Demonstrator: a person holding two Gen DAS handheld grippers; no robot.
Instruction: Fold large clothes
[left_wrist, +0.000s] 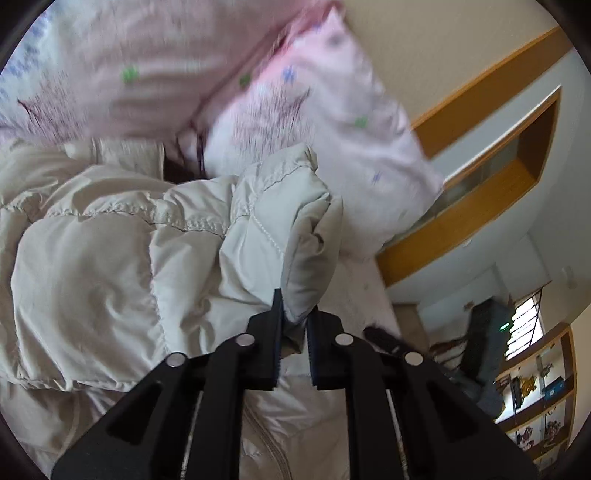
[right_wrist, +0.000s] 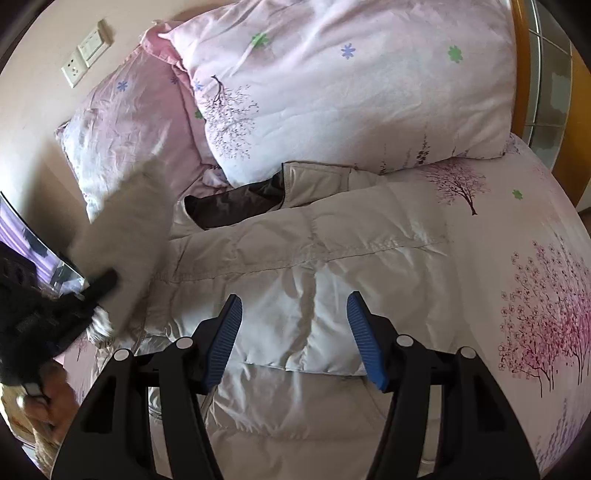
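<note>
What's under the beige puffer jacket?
The puffer jacket lies on a pink tree-print bedsheet, visible beside it. What lies beneath its middle is covered.

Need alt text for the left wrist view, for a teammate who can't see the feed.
The left gripper is shut on a sleeve end of a cream puffer jacket, lifted over the jacket's body on a bed. Behind it lie pink floral pillows, with a wooden headboard to the right.
</note>
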